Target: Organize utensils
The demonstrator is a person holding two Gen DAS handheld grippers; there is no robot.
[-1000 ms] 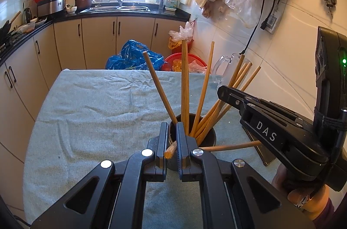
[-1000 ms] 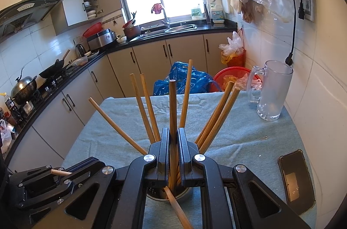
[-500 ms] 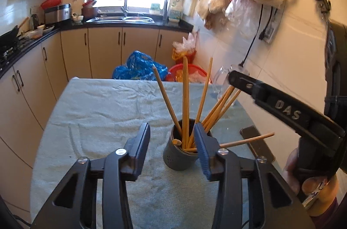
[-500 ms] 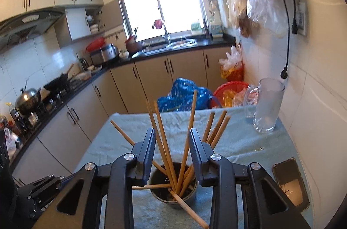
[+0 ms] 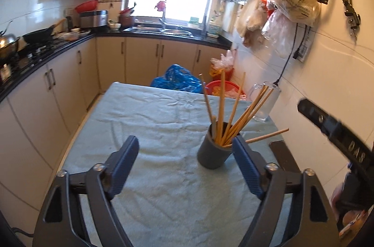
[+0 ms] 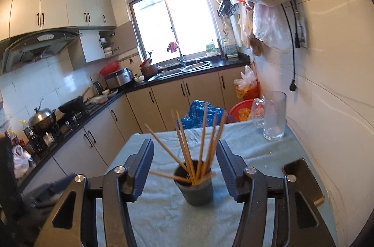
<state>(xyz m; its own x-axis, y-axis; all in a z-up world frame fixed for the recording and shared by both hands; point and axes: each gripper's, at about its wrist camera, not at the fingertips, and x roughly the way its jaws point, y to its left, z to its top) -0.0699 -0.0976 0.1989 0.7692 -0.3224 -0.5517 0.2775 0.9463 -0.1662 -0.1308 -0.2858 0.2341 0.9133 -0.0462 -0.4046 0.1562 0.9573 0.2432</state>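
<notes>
A dark grey cup (image 5: 213, 154) stands on the towel-covered table (image 5: 152, 120) and holds several wooden chopsticks (image 5: 221, 111) that fan out. One chopstick lies across the rim, pointing right. My left gripper (image 5: 184, 148) is open and empty, pulled back from the cup, which sits just ahead of its right finger. In the right wrist view the cup (image 6: 195, 186) with the chopsticks (image 6: 201, 141) stands between the fingers of my right gripper (image 6: 184, 155), which is open, empty and raised behind it. The right gripper's body (image 5: 336, 132) shows at the right of the left wrist view.
A glass mug (image 6: 273, 116) stands at the table's far right by the tiled wall. A phone (image 6: 301, 179) lies at the right edge. Cabinets and a stove counter run along the left. Bags hang on the wall at upper right.
Both grippers have opened, let go of their chopsticks into the cup, and drawn back and up from it.
</notes>
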